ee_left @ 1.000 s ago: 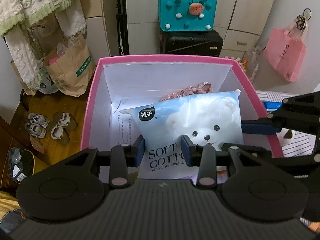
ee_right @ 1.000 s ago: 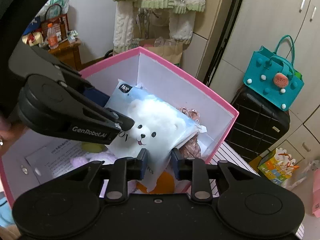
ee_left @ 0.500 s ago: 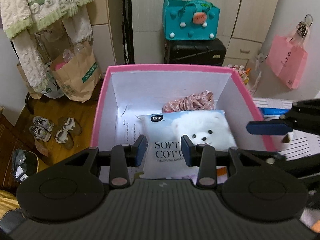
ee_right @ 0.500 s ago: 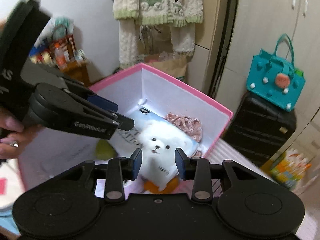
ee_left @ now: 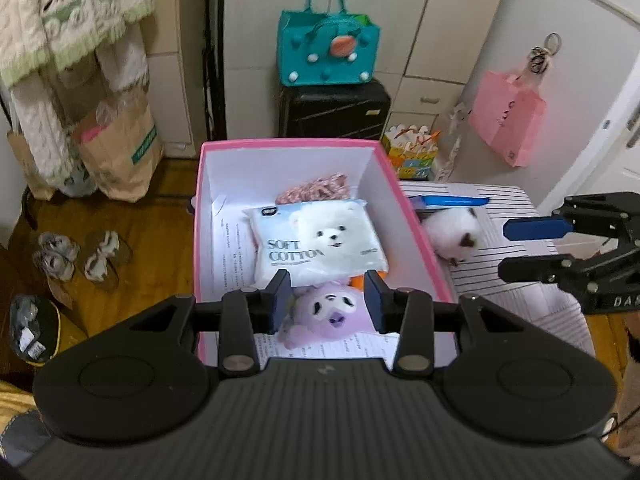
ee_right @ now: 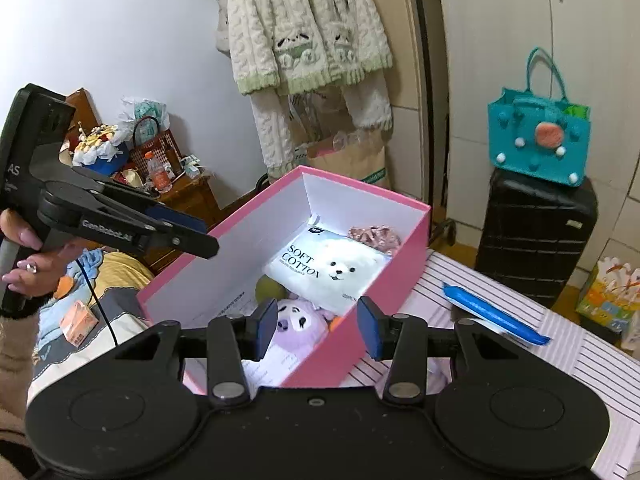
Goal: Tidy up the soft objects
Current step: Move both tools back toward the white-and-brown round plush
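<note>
The pink box (ee_left: 288,143) (ee_right: 360,185) stands on a striped table. A white "soft cotton" pack (ee_left: 320,240) (ee_right: 332,268) printed with a bear lies flat inside, beside a floral cloth (ee_left: 316,188) (ee_right: 374,236), a purple plush (ee_left: 332,314) (ee_right: 296,324) and a green ball (ee_right: 270,290). My left gripper (ee_left: 328,300) (ee_right: 204,236) hovers above the box's near end, its jaws opening with nothing between them. My right gripper (ee_right: 317,328) (ee_left: 532,248) hangs over the box's right side, jaws opening and empty. A white plush (ee_left: 448,228) lies outside the box.
A blue packet (ee_left: 452,201) (ee_right: 492,312) rests on the striped table (ee_left: 500,308) (ee_right: 560,344) right of the box. A black suitcase (ee_right: 536,232) carrying a teal bag (ee_right: 540,140) stands behind. Shoes (ee_left: 76,256) and paper bags (ee_left: 120,152) sit on the floor at left.
Both grippers let go of the cotton pack and drew back and up out of the box. The pack now lies flat inside, and the purple plush has come into view.
</note>
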